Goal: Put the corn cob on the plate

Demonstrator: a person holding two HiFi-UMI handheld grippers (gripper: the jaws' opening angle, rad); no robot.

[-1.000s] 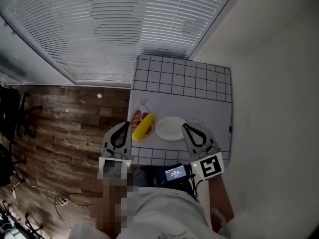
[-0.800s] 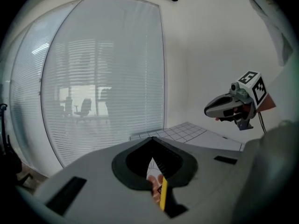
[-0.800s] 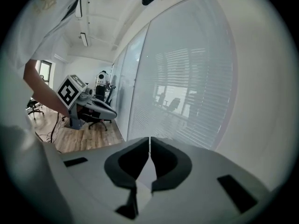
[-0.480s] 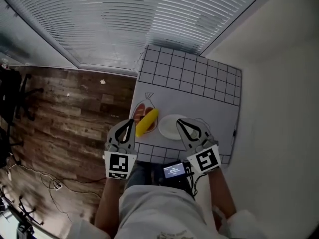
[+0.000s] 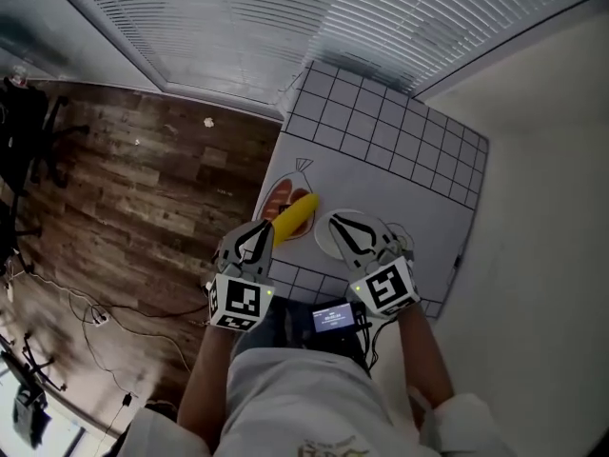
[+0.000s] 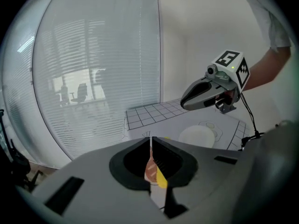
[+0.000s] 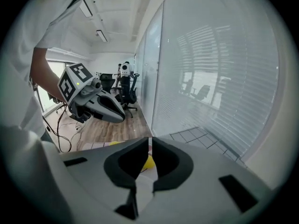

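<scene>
The yellow corn cob [image 5: 298,215] lies on the white table [image 5: 400,160], against a clear bag of reddish food [image 5: 278,201]. To its right sits the white plate [image 5: 326,239], partly covered by my right gripper [image 5: 335,221], which hovers over it, shut and empty. My left gripper [image 5: 269,228] is shut and empty just in front of the corn's near end. In the left gripper view, the corn [image 6: 161,178] shows through the shut jaws, with the plate [image 6: 198,136] and right gripper [image 6: 183,103] beyond. The right gripper view shows the corn [image 7: 148,162] past its jaws.
The table has black grid lines on its far and near parts. A small device with a lit screen [image 5: 333,318] sits at the table's near edge. Wooden floor [image 5: 143,188] with cables lies to the left; window blinds [image 5: 238,27] stand behind.
Both grippers have come down and forward towards the table. The right one now overlaps the plate and the left one sits close to the corn's near end.
</scene>
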